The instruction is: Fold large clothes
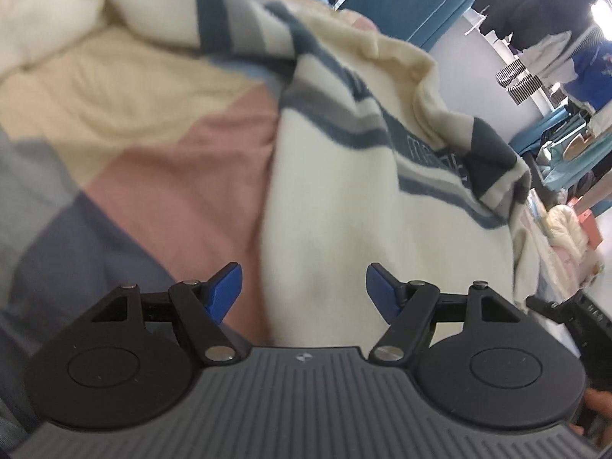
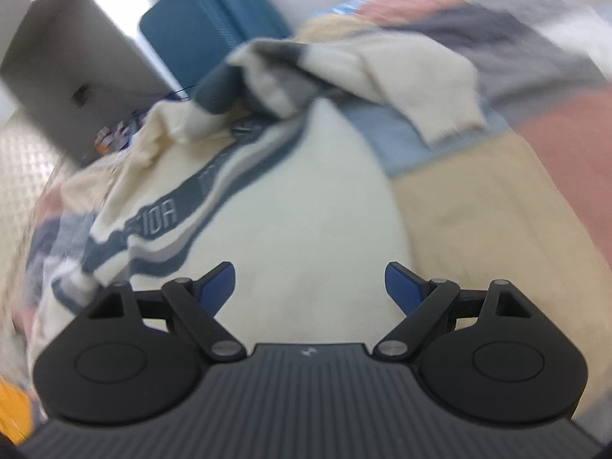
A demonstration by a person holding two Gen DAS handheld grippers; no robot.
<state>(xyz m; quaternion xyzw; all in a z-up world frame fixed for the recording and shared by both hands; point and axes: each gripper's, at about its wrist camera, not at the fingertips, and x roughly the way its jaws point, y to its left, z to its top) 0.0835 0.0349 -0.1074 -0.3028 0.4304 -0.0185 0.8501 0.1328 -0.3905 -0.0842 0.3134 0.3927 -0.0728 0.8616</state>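
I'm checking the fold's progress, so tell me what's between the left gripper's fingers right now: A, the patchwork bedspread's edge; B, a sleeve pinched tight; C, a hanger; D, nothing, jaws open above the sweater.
D: the left gripper stands open, its blue pads clear above the cream striped sweater.

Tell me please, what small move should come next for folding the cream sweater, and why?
Probably lower the left tool onto the near edge of the cream sweater and close on it. Both tools are open and hold nothing; the right tool hangs above the sweater's plain body. The sweater lies crumpled and unfolded on the patchwork bedcover.
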